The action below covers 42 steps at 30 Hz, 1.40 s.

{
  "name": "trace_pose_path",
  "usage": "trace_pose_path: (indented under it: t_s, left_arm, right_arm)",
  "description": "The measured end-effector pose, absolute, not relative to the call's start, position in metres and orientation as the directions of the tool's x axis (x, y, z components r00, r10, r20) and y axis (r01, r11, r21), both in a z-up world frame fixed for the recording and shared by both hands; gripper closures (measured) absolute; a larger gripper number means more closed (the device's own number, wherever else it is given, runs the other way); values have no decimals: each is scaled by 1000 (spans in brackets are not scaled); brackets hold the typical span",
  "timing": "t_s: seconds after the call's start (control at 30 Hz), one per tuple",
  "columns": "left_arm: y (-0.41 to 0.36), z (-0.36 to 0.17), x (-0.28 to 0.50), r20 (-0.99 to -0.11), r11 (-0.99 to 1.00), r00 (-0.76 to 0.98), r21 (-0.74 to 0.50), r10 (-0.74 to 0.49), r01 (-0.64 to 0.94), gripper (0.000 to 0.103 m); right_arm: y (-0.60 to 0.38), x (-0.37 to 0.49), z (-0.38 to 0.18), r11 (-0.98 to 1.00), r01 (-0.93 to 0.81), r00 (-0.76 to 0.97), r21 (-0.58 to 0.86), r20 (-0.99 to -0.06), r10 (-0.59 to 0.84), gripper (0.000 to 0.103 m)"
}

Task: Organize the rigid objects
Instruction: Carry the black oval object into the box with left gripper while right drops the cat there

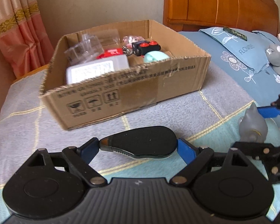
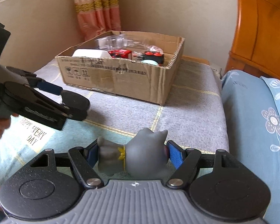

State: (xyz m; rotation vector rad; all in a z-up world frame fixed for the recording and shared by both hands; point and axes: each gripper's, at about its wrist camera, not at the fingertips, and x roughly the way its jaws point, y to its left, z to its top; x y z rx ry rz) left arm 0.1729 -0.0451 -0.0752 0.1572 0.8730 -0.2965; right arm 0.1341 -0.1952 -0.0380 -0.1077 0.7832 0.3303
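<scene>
**Two objects held, box lying ahead of both grippers**

A black teardrop-shaped object (image 1: 143, 143) is pinched crosswise in the left gripper (image 1: 138, 147), its jaws set wide against the two ends. The long axis of this object runs across the jaws, the narrow tip with a brownish end turned to the left finger and the broad rounded end to the right one. It is held above the checked blanket (image 1: 177, 110), clear of the surface as far as can be judged.

A grey figurine (image 2: 134, 155) is clamped in the right gripper (image 2: 132, 156), laid on its side so that its long axis also spans the jaws; the eared head is pressed by the right finger and the body by the left. A yellow band is seen at its neck.

The cardboard box (image 1: 132, 91) stands on the blanket ahead of both grippers, well apart from them, already holding several items. In the left wrist view it lies forward and slightly left; the left gripper is judged the nearer, so a forward carry over the torn near rim is likely called for first.
</scene>
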Motion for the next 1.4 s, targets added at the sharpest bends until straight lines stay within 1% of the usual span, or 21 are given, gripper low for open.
trace_pose_path:
  t_s: [0.13, 0.37, 0.6, 0.7, 0.93, 1.07, 1.2, 1.27, 1.4]
  left_arm:
    - [-33, -57, 169, -770, 944, 604, 7, -205, 330, 14]
    - [-25, -18, 171, -739, 936, 638, 26, -218, 350, 14]
    - [-24, 13, 195, -713, 930, 664, 46, -225, 365, 14]
    - [-22, 23, 213, -695, 935, 689, 65, -208, 348, 14]
    - [-15, 22, 263, -693, 953, 704, 80, -157, 291, 14]
    - [-9, 14, 280, -698, 964, 702, 64, -142, 259, 14]
    - [-5, 3, 288, -714, 968, 689, 62, -128, 244, 13]
    - [-3, -1, 290, -721, 967, 682, 63, -127, 247, 11]
    - [2, -3, 283, -708, 970, 697, 71, -115, 233, 8]
  right_arm:
    - [-195, 136, -27, 930, -367, 650, 30, -707, 279, 25]
    - [-191, 144, -2, 908, -418, 653, 21, -689, 316, 25]
    - [-189, 166, 30, 893, -448, 670, 30, -650, 358, 25]
    - [-186, 177, 40, 892, -452, 684, 14, -636, 357, 25]
    - [-184, 204, 46, 900, -435, 685, 17, -643, 343, 25]
    - [-182, 215, 49, 902, -432, 689, 1, -645, 330, 25]
    - [-180, 225, 55, 903, -430, 697, -21, -643, 317, 25]
    - [-179, 232, 58, 901, -432, 699, -27, -642, 316, 25]
    - [-176, 249, 63, 893, -448, 695, -45, -647, 315, 25]
